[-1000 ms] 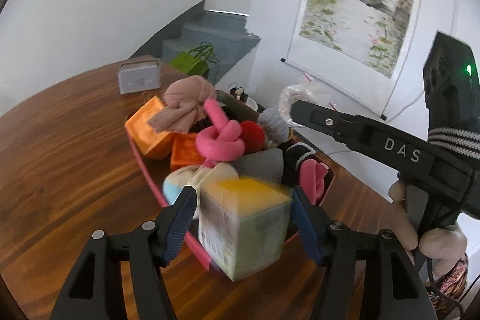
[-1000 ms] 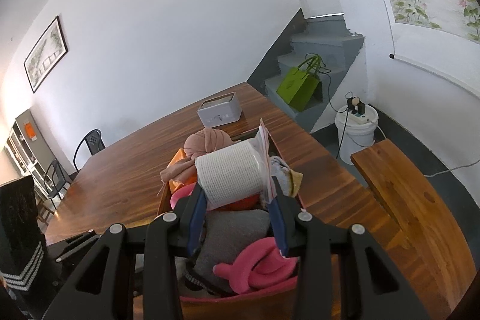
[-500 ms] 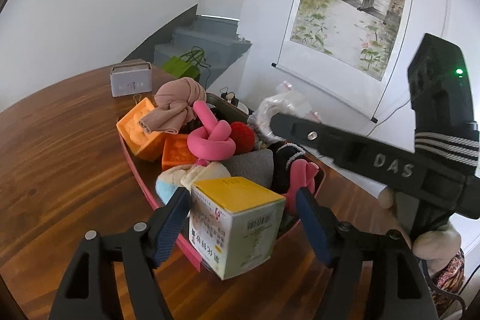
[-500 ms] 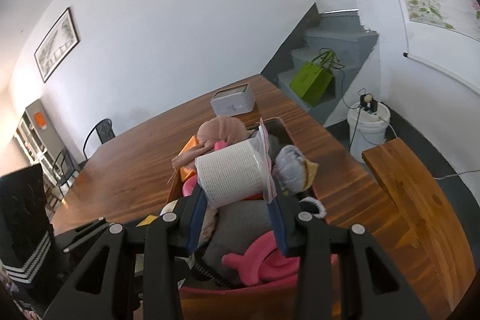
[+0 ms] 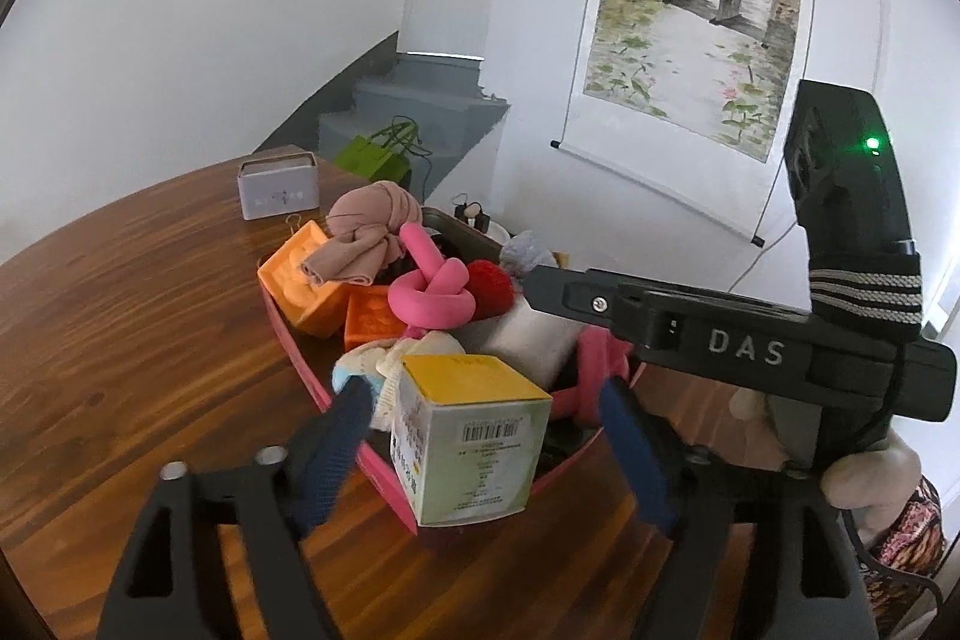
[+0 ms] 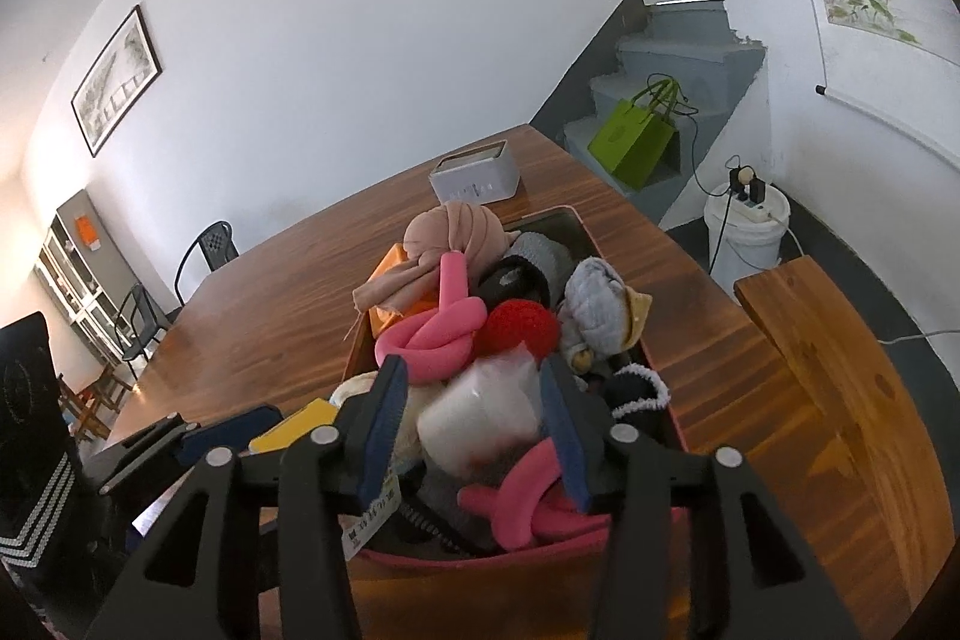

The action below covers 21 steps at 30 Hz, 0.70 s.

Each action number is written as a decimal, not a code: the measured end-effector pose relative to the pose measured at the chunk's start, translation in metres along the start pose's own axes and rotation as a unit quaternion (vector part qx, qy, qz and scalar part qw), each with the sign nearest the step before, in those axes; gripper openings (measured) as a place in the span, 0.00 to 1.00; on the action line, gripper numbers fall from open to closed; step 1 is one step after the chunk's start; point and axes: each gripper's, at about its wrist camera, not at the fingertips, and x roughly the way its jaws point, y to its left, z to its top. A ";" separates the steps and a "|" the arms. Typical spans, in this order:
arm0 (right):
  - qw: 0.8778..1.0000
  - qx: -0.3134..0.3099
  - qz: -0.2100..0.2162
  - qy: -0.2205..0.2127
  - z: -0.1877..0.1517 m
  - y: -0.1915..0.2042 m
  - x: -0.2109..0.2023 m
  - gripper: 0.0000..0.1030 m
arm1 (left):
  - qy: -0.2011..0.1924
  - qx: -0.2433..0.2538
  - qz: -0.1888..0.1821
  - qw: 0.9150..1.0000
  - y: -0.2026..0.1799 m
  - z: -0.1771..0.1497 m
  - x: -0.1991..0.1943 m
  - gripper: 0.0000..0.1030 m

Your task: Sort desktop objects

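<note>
A pink bin (image 5: 312, 381) on the wooden table is heaped with objects: orange blocks (image 5: 303, 283), a tan cloth bundle (image 5: 366, 232), a knotted pink tube (image 5: 432, 295), a red ball (image 5: 489, 286). A yellow-topped carton (image 5: 471, 439) rests on the bin's near edge, between the fingers of my open left gripper (image 5: 480, 436), which do not touch it. My right gripper (image 6: 474, 430) is open over the bin (image 6: 480, 556); a white wrapped roll (image 6: 480, 412) lies on the pile between its fingers, blurred. The right gripper also crosses the left wrist view (image 5: 720, 340).
A grey tin box (image 5: 277, 187) stands at the table's far end, also seen in the right wrist view (image 6: 474, 178). A wooden bench (image 6: 840, 382) runs along the table's right side. A green bag (image 6: 636, 139) sits on the stairs, a white bucket (image 6: 744, 232) on the floor.
My left gripper opened and let go of the carton, which now rests on the bin's edge. My right gripper opened and the white roll dropped onto the pile.
</note>
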 end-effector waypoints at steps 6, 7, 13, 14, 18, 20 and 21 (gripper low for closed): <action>1.000 0.013 -0.009 -0.006 -0.001 -0.007 -0.007 0.51 | 0.004 -0.009 0.002 1.000 0.002 -0.008 0.002 0.81; 1.000 0.016 -0.011 -0.007 -0.001 -0.009 -0.008 0.52 | 0.004 -0.009 0.001 1.000 0.002 -0.009 0.001 0.81; 1.000 0.013 -0.009 -0.013 -0.003 -0.008 -0.018 0.52 | -0.008 -0.017 0.000 1.000 0.006 -0.016 -0.015 0.81; 1.000 0.008 -0.006 -0.015 -0.003 -0.006 -0.020 0.53 | -0.009 -0.022 0.003 1.000 0.009 -0.018 -0.019 0.81; 1.000 -0.020 0.013 -0.019 -0.009 0.012 -0.026 0.56 | -0.010 -0.040 0.014 0.999 0.022 -0.030 -0.033 0.81; 0.999 -0.036 0.023 -0.019 -0.012 0.022 -0.027 0.57 | -0.011 -0.050 0.022 0.998 0.029 -0.036 -0.042 0.81; 0.998 -0.044 0.028 -0.019 -0.014 0.028 -0.028 0.58 | -0.012 -0.053 0.026 0.998 0.031 -0.039 -0.046 0.81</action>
